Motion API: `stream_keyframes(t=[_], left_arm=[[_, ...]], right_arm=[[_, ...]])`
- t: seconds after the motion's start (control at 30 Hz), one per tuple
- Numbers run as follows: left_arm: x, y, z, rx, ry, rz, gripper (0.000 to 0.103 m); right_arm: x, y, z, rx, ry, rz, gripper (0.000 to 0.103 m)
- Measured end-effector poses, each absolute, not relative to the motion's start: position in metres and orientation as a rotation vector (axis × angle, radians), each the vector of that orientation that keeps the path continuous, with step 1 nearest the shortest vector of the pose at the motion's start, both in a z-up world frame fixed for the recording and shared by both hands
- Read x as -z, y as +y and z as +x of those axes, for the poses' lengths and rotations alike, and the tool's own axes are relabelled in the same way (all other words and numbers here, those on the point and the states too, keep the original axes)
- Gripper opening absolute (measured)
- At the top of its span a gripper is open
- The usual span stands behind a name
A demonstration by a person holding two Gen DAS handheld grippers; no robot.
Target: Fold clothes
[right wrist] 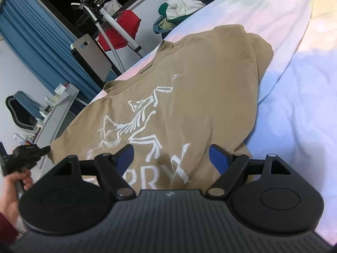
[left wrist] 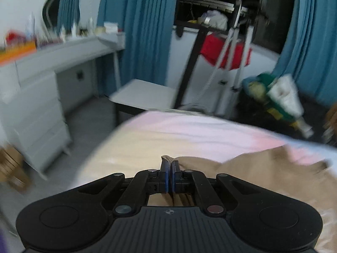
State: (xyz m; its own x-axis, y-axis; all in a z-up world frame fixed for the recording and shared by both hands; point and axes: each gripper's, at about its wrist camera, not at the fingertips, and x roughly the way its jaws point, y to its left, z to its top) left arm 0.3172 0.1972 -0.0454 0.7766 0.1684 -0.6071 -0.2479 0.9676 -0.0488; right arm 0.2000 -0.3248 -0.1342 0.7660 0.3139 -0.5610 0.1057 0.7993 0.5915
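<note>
No folds show yet: your left hand-held gripper [left wrist: 169,164] pinches the tan shirt's [right wrist: 189,97] edge, your right hand-held gripper [right wrist: 172,154] hangs released above it, spread on the bed [right wrist: 294,84].

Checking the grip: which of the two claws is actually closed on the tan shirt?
The left claw: its fingers pinch a tan T-shirt edge. The right claw hangs open above the print.

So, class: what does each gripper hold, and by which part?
The left gripper pinches the tan T-shirt by an edge fold; which edge is unclear. The right gripper holds nothing.
</note>
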Motion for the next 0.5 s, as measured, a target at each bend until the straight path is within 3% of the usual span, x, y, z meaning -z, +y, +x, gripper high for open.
stream_keyframes(t=[0.1,0.17,0.37,0.5], left_arm=[[0.061,0.195,0.32,-0.241,0.641,-0.184,0.008],[0.072,0.201,0.31,-0.257,0.626,-0.266,0.025],[0.099,0.24,0.253,-0.228,0.569,-0.65,0.035],[0.11,0.263,0.226,-0.198,0.606,-0.852,0.036]], right_arm=[[0.136,-0.326,0.203,-0.117,0.701,0.648,0.081],[0.137,-0.327,0.205,-0.116,0.704,0.655,0.081],[0.138,-0.332,0.203,-0.126,0.698,0.682,0.081],[0.139,-0.331,0.203,-0.131,0.705,0.701,0.081]])
